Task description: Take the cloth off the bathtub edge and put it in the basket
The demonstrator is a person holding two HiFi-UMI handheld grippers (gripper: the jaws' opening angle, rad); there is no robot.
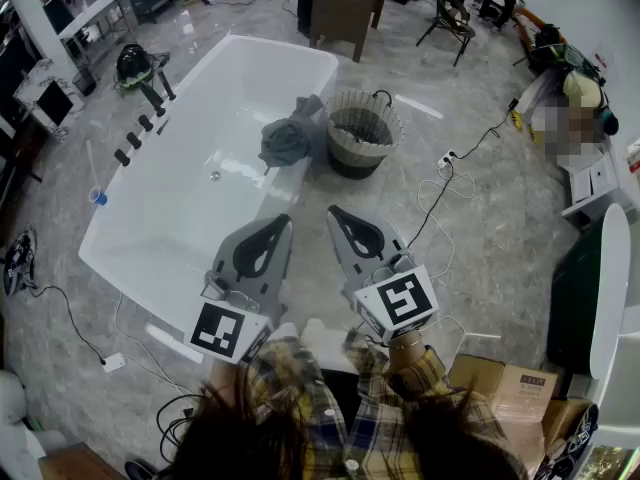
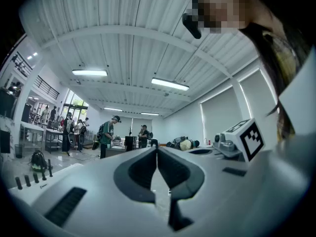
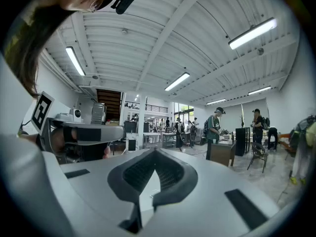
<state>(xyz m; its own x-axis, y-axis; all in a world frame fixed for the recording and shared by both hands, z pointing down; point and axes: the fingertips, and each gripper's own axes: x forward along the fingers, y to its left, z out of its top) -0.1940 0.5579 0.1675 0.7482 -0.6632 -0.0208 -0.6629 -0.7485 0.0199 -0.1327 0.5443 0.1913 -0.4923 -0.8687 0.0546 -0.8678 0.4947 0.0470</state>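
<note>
Both sets of jaws pinched shut, nothing in either

The left gripper (image 1: 282,223) and right gripper (image 1: 336,214) sit side by side at the near end of the bathtub (image 1: 180,203). The grey cloth (image 1: 285,140) is draped on the tub's far edge, just beside the basket (image 1: 360,133).

A dark wooden table (image 1: 345,8) and a folding chair (image 1: 450,16) stand on the marbled floor (image 1: 500,223); a white power strip (image 1: 448,157) lies there.
</note>
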